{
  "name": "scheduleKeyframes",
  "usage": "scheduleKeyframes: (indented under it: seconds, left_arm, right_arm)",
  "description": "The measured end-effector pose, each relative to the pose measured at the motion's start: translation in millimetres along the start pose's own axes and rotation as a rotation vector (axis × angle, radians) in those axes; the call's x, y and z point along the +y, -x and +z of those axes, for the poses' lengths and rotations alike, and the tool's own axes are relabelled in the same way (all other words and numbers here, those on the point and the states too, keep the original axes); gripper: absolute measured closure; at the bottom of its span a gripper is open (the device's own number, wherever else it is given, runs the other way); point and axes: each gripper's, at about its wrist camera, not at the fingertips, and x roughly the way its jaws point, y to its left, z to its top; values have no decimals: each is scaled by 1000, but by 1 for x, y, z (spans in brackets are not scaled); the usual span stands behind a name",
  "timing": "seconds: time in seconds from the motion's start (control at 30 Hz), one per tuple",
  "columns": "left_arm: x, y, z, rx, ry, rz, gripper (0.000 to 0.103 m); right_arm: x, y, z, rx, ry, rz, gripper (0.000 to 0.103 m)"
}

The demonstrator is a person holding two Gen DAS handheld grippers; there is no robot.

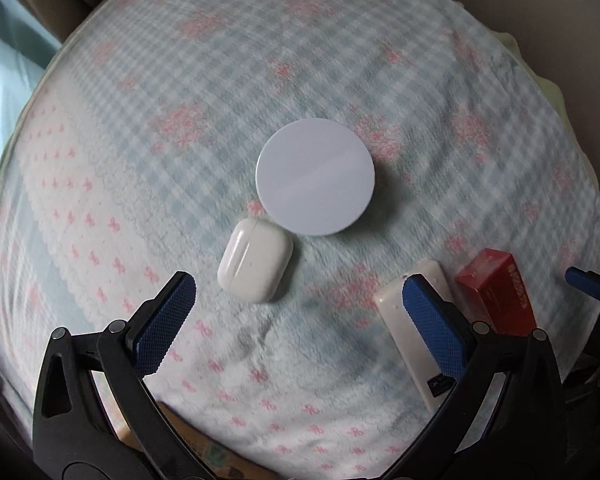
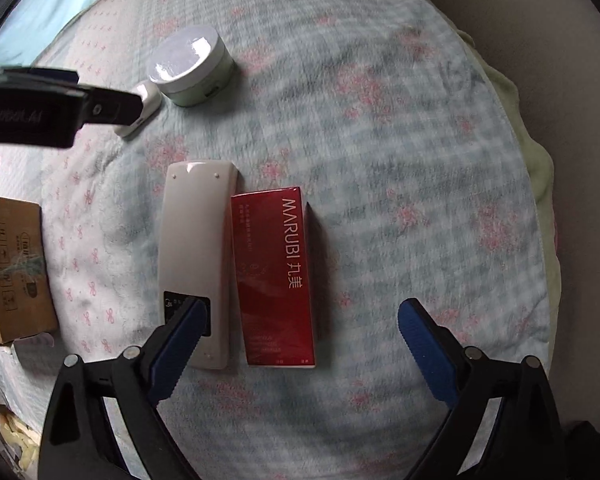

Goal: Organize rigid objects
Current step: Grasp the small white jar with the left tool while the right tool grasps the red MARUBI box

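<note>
Surface: a soft checked blanket (image 1: 140, 208) with pink bows, laid over a cushioned top; four hard items rest on it.

Left gripper (image 1: 300, 300): fingers spread wide, grasping nothing; it hangs over the earbud case (image 1: 255, 266), which lies between and just ahead of the pads; the round jar (image 1: 315, 176) stands just beyond the case, its lid edge close to it, contact not certain.

Right gripper (image 2: 302, 320): fingers likewise released and empty; below it lie the white remote (image 2: 198, 256) and the red box (image 2: 276, 276), side by side, long edges touching or nearly so; the left pad overlaps the remote's lower end in view, height above it not determinable.

A cardboard carton (image 2: 16, 268) sits at the blanket's left edge in the right wrist view; whether it is the destination cannot be told.

Handling assessment: the case is small, light, glossy and rounded, likely to slip; best pinched across its short flat faces, squarely; the jar is wide, probably heavier, and its smooth lid offers poor purchase, so the side wall is the better hold if the opening allows; the remote is stiff and long, best gripped across its width near mid-length to avoid tipping; the box is light card, liable to crush, so modest pressure across its narrow faces; the yielding blanket may let items sink or tilt under a descending pad.
</note>
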Motion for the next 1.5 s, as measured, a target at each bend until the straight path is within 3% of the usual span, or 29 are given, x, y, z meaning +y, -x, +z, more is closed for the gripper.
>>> scheduleKeyframes:
  seconds: [0.1, 0.3, 0.4, 0.53, 0.7, 0.77, 0.87, 0.97, 1.5]
  left_arm:
    - [-5, -22, 16, 19, -55, 26, 0]
    - [-21, -40, 34, -4, -200, 60, 0]
    - [-24, -46, 39, 2, -231, 63, 1]
    - [-25, -51, 42, 9, -258, 58, 20]
    - [-28, -54, 44, 8, -287, 47, 26]
    - [-27, -54, 45, -1, -283, 44, 32]
    - [-25, -52, 43, -13, -288, 39, 32]
    - [-25, -52, 42, -19, -290, 39, 32]
    - [-16, -38, 36, -44, -228, 11, 33]
  right_arm:
    - [3, -13, 1, 29, 15, -10, 17]
    - [10, -27, -1, 34, 87, -77, 18]
    - [11, -34, 0, 56, 87, -70, 28]
    - [10, -42, 0, 97, 73, -56, 40]
    - [6, -45, 5, 117, 56, -69, 47]
    - [3, -45, 7, 121, 51, -72, 52]
    - [5, -43, 7, 125, 56, -60, 65]
    - [8, -42, 4, 124, 76, -88, 65]
    - [-16, -26, -17, 95, 25, -45, 66]
